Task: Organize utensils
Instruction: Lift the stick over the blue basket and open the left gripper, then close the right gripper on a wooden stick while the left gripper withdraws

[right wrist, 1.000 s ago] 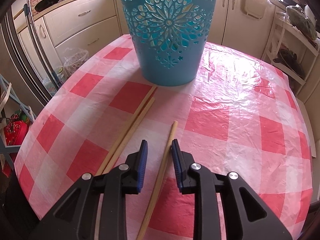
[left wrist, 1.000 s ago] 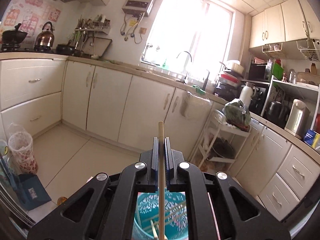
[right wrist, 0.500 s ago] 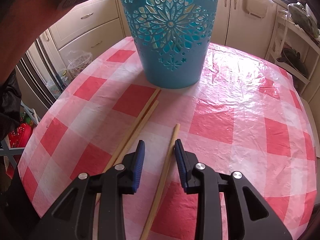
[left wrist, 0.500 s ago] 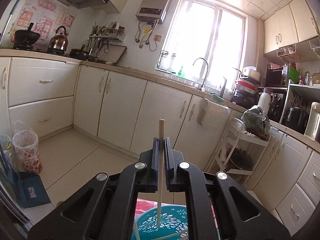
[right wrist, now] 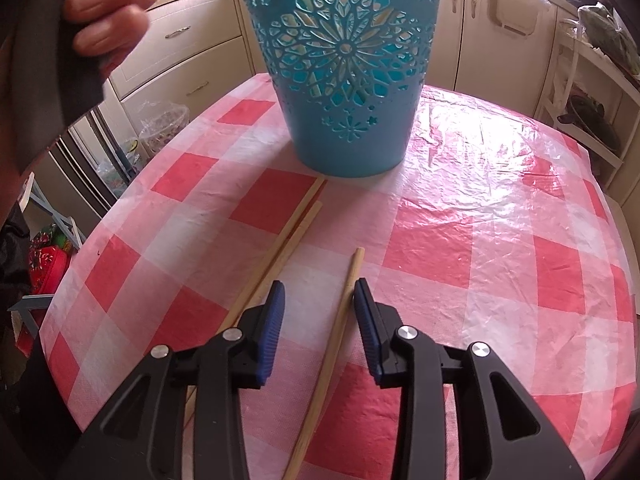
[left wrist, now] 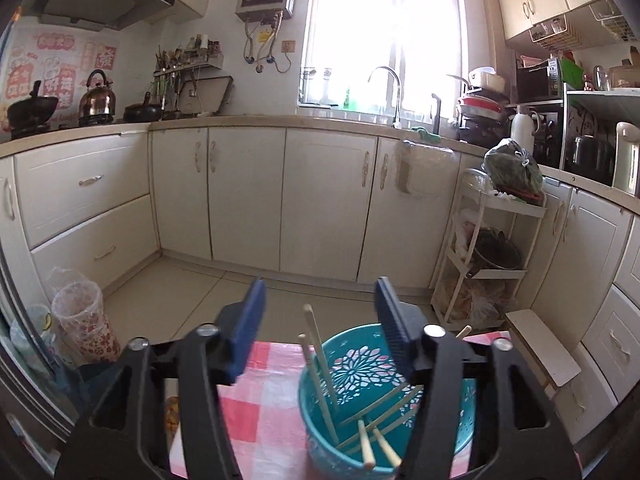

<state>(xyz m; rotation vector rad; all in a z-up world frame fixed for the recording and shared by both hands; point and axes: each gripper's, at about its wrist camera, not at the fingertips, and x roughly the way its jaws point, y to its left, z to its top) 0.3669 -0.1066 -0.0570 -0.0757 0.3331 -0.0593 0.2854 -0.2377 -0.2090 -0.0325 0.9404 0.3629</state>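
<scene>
A teal cut-out bucket (left wrist: 348, 412) (right wrist: 344, 68) stands on the red-and-white checked table (right wrist: 500, 248). Several wooden chopsticks (left wrist: 320, 364) lean inside it. My left gripper (left wrist: 320, 300) hovers just above the bucket's rim; its jaws are opening and nothing is between them. My right gripper (right wrist: 319, 294) is low over the table, jaws opening, straddling one loose chopstick (right wrist: 340, 328) that lies between the pads without being pressed. Two more chopsticks (right wrist: 280, 252) lie side by side to its left, reaching toward the bucket's foot.
A hand (right wrist: 108, 20) on the other gripper's handle fills the upper left of the right wrist view. Beyond the table are cream kitchen cabinets (left wrist: 320, 200), a white rack (left wrist: 488, 264) and a plastic-lined bin (left wrist: 82, 320) on the floor.
My left gripper let go of the chopstick it held, which now stands in the bucket, and its jaws spread wide as it sank. My right gripper's jaws widened slightly around the loose chopstick.
</scene>
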